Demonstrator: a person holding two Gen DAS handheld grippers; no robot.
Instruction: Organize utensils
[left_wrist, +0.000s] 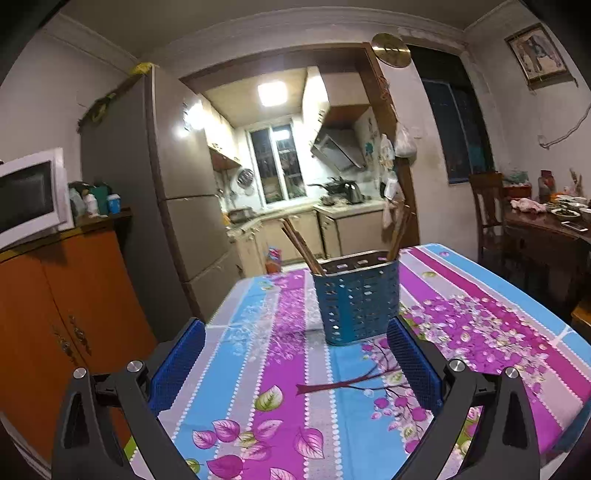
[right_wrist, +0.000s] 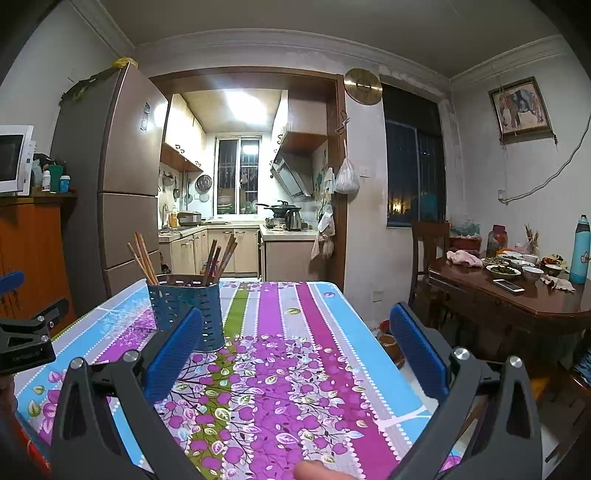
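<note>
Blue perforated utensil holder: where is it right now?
The blue perforated utensil holder stands upright on the floral tablecloth, dead ahead of the open left gripper; in the right wrist view it sits left of centre.

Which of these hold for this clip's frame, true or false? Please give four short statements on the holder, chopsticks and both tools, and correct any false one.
1. The blue utensil holder stands upright on the floral tablecloth. True.
2. The right tool is shut on a chopstick. False: its jaws are wide open and hold nothing.
3. Chopsticks stand in the holder. True.
4. The left tool grips the holder. False: it is open, short of the holder.
</note>
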